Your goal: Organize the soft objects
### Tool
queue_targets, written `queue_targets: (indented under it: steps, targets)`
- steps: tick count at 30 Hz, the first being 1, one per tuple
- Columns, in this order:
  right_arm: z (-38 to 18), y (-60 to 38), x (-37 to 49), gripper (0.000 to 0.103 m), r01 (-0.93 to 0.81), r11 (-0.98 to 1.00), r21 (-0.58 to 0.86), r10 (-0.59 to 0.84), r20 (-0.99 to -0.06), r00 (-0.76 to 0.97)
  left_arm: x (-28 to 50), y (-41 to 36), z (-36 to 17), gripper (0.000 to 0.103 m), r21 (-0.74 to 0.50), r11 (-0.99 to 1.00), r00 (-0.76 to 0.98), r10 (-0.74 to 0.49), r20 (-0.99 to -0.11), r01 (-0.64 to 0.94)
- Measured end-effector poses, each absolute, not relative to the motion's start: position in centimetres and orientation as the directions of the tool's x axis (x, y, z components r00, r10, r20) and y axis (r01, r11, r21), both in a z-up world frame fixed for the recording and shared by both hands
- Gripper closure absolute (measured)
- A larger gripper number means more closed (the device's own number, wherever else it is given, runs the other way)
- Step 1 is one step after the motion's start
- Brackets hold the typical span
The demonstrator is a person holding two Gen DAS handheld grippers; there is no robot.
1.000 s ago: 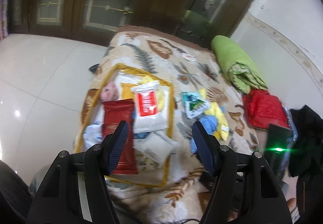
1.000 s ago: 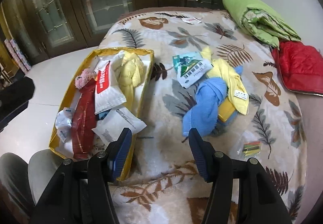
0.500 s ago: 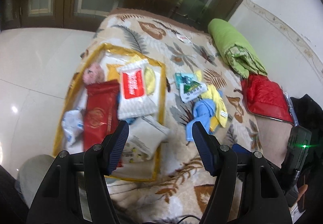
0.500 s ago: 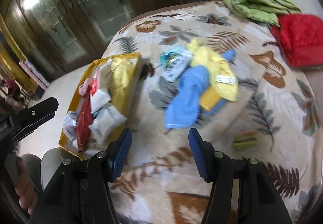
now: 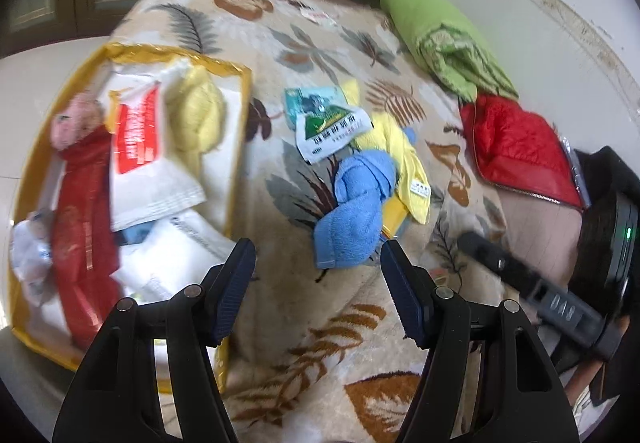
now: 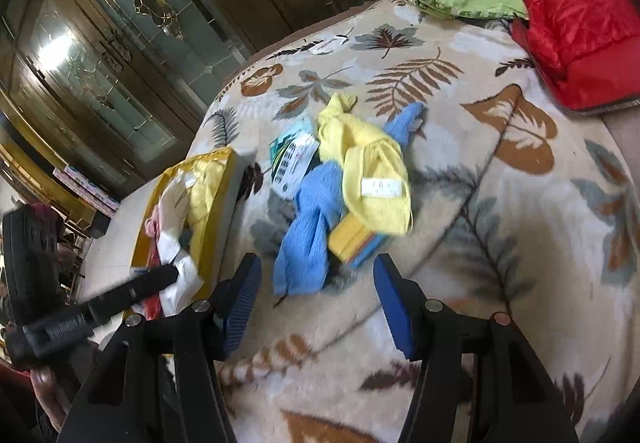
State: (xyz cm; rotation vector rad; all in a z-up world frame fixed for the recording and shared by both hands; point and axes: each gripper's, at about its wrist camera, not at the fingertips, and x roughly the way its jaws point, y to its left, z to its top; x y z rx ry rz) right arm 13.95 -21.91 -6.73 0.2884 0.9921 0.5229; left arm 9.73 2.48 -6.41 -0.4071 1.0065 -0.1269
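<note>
Both wrist views have swung since half a second ago: the knotted blue terry towel now sits closer to, and nearly centred ahead of, the right gripper, while in the left view the towel has come nearer the left gripper. Each gripper stands wide, nothing between its pads. Landmark: the gold-rimmed fabric storage tray at the edge of the leaf-patterned fleece blanket. Tray already holds a red pouch, white packets and a pale yellow knit bundle. Blue towel lies on the blanket well to the right of the tray, touching a crumpled yellow cloth with a white label and partly covering a flat yellow-and-blue pad; a green-and-white printed sachet lies between that pile and the tray. Judgement: right gripper is lining up on the towel. Risks: pads closing on the overlap could drag the yellow cloth or pad along; a shallow pinch on the loose knot may slip; blanket pile could be caught. Motion blur limits edge detail.
</note>
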Motion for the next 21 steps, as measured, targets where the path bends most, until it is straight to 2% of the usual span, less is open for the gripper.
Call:
queue_targets:
  steps: [7, 13, 21]
  targets:
    - [-7.1, -20.3, 19.5, 0.044, -0.328, 0.844, 0.424, 0.532, -0.74, 0.411, 12.3, 1.5, -7.7, 0.037, -0.401, 0.914, 0.512, -0.318, -0.798, -0.057]
    - [-7.9, -19.0, 24.6, 0.044, -0.343, 0.849, 0.402, 0.516, -0.771, 0.372, 13.8, 1.3, -7.4, 0.037, -0.356, 0.933, 0.528, -0.28, -0.802, -0.045]
    - [-10.7, -16.9, 29.1, 0.043, -0.35, 0.859, 0.374, 0.479, -0.829, 0.289, 16.2, 0.5, -8.2, 0.037, -0.358, 0.934, 0.49, -0.312, -0.814, -0.001]
